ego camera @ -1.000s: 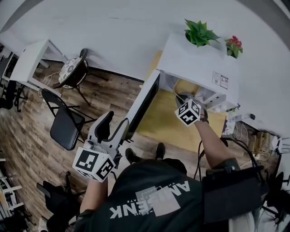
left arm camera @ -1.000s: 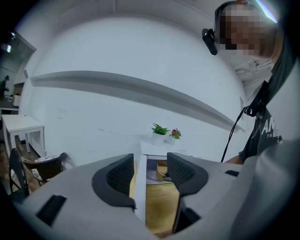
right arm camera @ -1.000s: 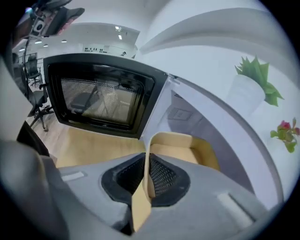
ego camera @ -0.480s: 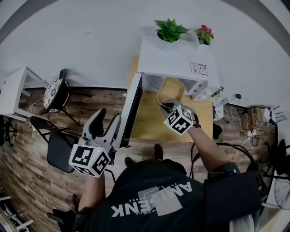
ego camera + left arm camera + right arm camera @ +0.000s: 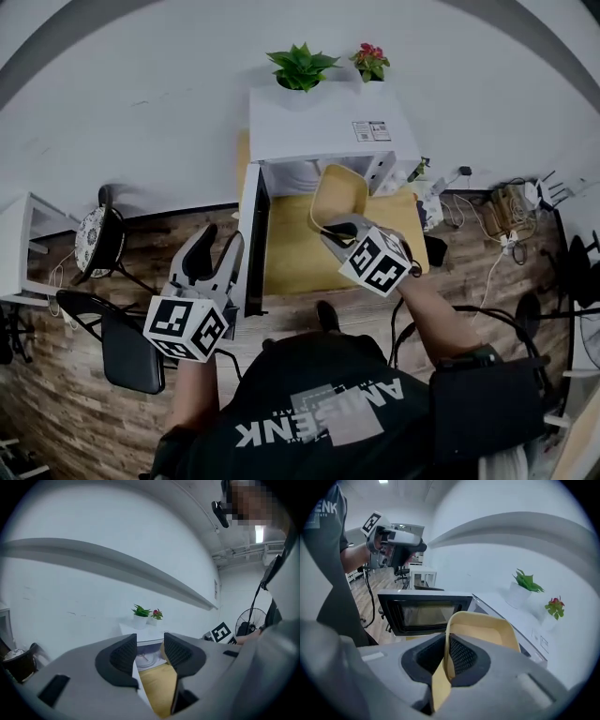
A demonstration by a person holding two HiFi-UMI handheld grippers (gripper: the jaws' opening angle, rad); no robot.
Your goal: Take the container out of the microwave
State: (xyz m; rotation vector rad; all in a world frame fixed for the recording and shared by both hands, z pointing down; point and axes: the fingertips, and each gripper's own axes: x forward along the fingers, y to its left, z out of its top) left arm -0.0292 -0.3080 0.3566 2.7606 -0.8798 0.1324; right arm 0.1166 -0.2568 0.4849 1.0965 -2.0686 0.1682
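**Holding the container clear of the open microwave**

Far left, on the wood floor (image 5: 56, 394): a round-seated chair (image 5: 101, 239) and a black folding chair (image 5: 127, 349).

Left gripper (image 5: 222, 241) sits about level, just beside the outer edge of the microwave door (image 5: 253, 230). Its jaws have just been closing a little but stand apart, released. The door's edge shows low in the gap between them, and neither pad presses on it.

Centre: white microwave (image 5: 319, 127) on a yellow table (image 5: 291, 258), door swung wide open toward the left. A green plant (image 5: 300, 67) and a red-flowered plant (image 5: 370, 61) stand at the back of its top, near the wall.

Container (image 5: 339, 192): tan and shallow, out of the cavity. It is tipped up on edge in front of the opening, over the table.

Right gripper (image 5: 330, 230) points downward and is clenched on the container's near rim. The thin wall is pinched between both pads.

Far right: loose cables (image 5: 511, 211) on the floor.
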